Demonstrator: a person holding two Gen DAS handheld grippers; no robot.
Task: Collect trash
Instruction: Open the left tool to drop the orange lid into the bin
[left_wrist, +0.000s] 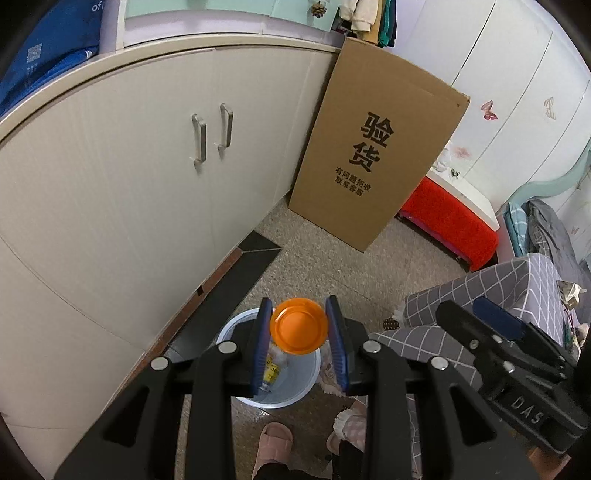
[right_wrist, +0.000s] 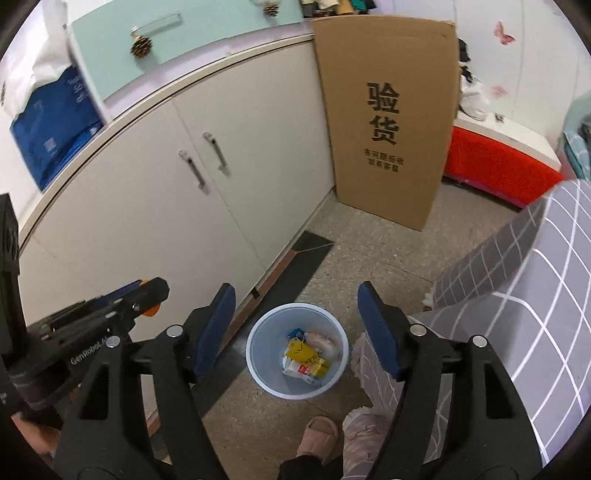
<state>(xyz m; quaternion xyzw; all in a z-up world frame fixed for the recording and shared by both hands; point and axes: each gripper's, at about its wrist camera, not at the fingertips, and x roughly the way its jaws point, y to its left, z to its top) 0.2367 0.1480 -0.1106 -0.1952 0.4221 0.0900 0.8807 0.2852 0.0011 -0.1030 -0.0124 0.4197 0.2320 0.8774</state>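
left claw (left_wrist: 299, 332) pinches orange-lidded bottle (left_wrist: 298, 326) over bin (right_wrist: 297, 350) | right claw (right_wrist: 295, 325) wide, empty, bin below | risk: off-centre release, bottle glances off rim onto floor

A speckled beige floor (right_wrist: 373, 254) is seen at the centre of both views. The left side is filled by a cream cabinet (left_wrist: 122, 192) with two metal handles (left_wrist: 212, 134). A tall cardboard box (left_wrist: 376, 147) is leaned against its end at upper centre. White wardrobe doors (left_wrist: 491, 81) with butterfly stickers (left_wrist: 489, 110) are seen at upper right, a red stool (left_wrist: 448, 221) below them.
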